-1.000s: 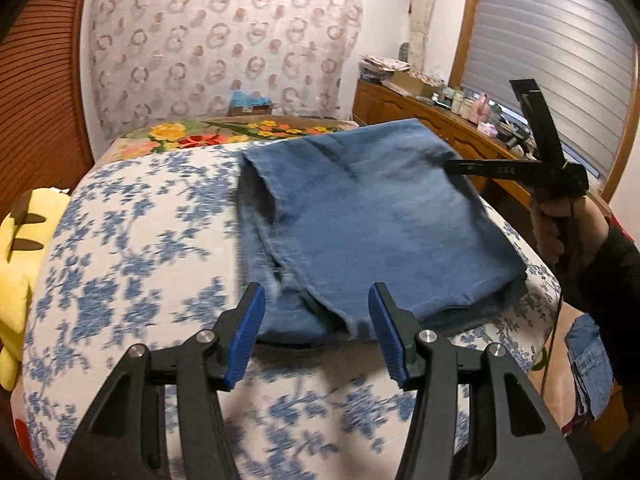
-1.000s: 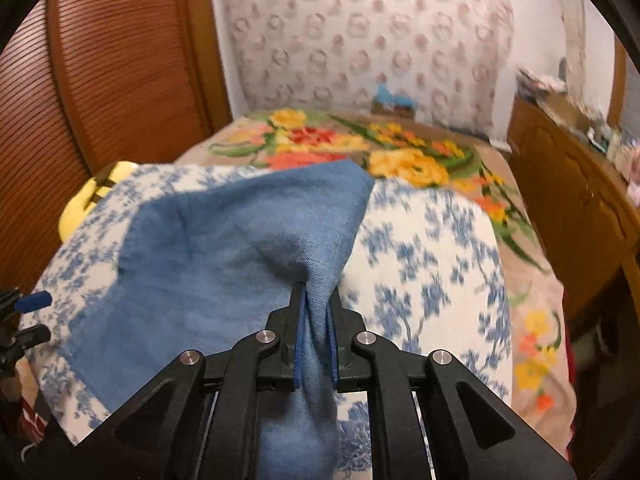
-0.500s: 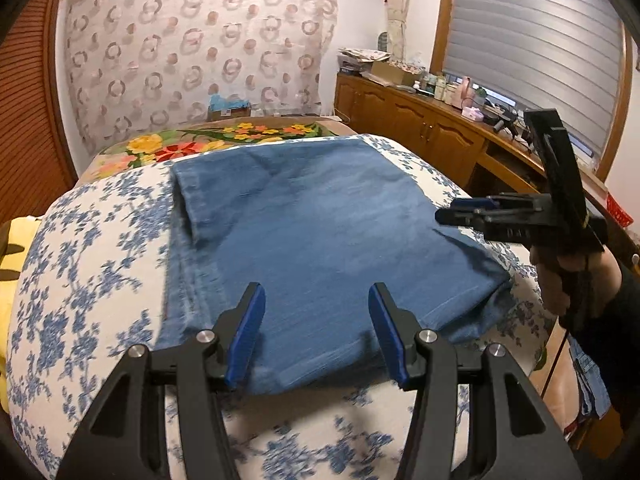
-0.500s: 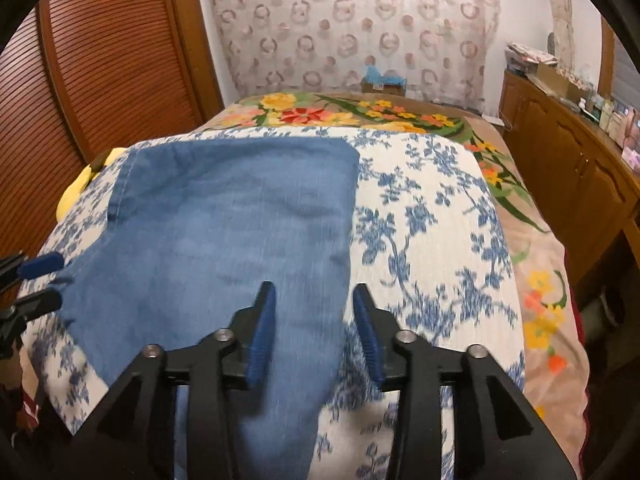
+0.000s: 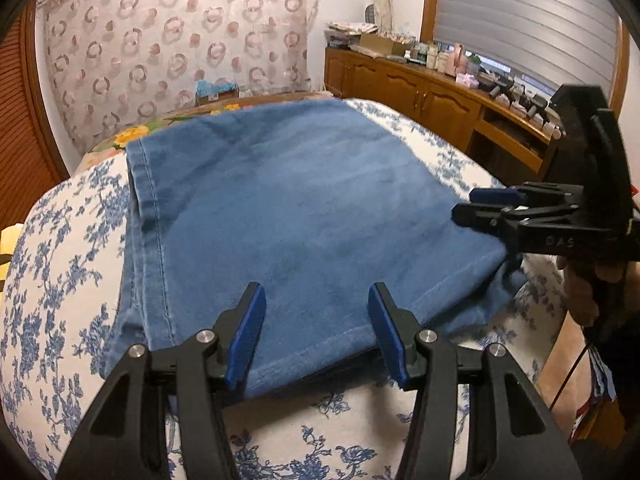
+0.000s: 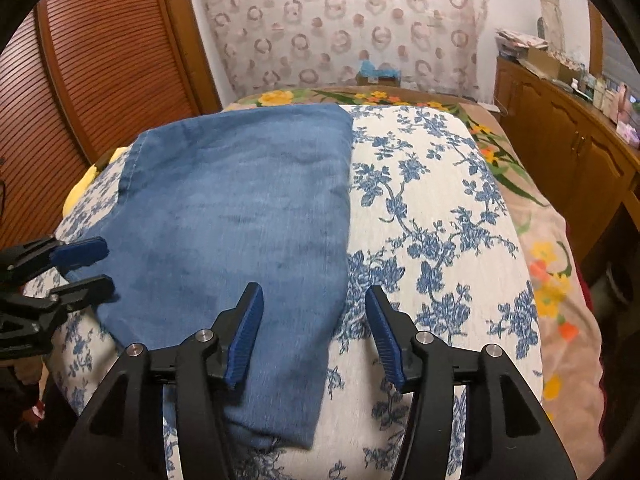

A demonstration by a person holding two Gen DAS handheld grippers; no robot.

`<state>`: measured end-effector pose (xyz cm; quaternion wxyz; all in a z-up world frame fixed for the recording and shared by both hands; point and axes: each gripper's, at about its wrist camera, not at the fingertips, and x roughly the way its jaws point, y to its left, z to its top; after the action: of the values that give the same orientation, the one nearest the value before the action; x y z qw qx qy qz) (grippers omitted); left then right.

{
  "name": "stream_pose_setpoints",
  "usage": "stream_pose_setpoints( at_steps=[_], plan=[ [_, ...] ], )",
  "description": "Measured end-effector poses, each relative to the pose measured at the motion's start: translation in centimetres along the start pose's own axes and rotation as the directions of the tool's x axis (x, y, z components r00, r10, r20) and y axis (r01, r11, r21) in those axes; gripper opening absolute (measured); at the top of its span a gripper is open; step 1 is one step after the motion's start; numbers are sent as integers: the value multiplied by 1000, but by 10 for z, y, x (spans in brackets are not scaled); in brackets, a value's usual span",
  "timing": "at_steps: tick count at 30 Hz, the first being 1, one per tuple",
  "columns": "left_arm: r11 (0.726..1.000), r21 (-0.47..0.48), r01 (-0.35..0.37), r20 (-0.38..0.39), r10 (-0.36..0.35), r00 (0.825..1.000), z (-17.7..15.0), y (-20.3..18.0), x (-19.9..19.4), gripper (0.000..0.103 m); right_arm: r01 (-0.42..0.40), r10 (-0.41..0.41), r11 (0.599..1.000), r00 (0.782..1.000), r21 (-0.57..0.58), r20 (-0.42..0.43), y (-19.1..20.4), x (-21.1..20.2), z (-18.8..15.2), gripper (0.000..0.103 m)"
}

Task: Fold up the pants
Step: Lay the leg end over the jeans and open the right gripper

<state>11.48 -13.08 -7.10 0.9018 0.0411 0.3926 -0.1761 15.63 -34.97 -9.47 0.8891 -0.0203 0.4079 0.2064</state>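
1. A second ago the right gripper (image 6: 314, 332) pinched a raised fold of the pants (image 6: 240, 216); its jaws have just been opening, and the denim now lies flat.
2. The pants rest folded on the blue-flowered bed cover (image 6: 432, 216).
3. The right gripper's jaws stand apart over the pants' near right edge, pressing on nothing.
4. The left gripper (image 5: 316, 328) hovers at the near hem, jaws apart, gripping nothing.

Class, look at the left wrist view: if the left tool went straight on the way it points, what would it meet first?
Probably the folded blue denim pants on the floral bedcover; the left tool is open above their near hem, though depth is unclear.
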Motion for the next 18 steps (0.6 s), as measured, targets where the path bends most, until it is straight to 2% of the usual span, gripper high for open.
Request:
stream_pose_setpoints(
  at_steps=[18],
  plan=[
    [1000,11,3,33,-4,999,-14,1,0,54,-24,24,999,1000,43,-5,-1,-1,-17,54]
  ],
)
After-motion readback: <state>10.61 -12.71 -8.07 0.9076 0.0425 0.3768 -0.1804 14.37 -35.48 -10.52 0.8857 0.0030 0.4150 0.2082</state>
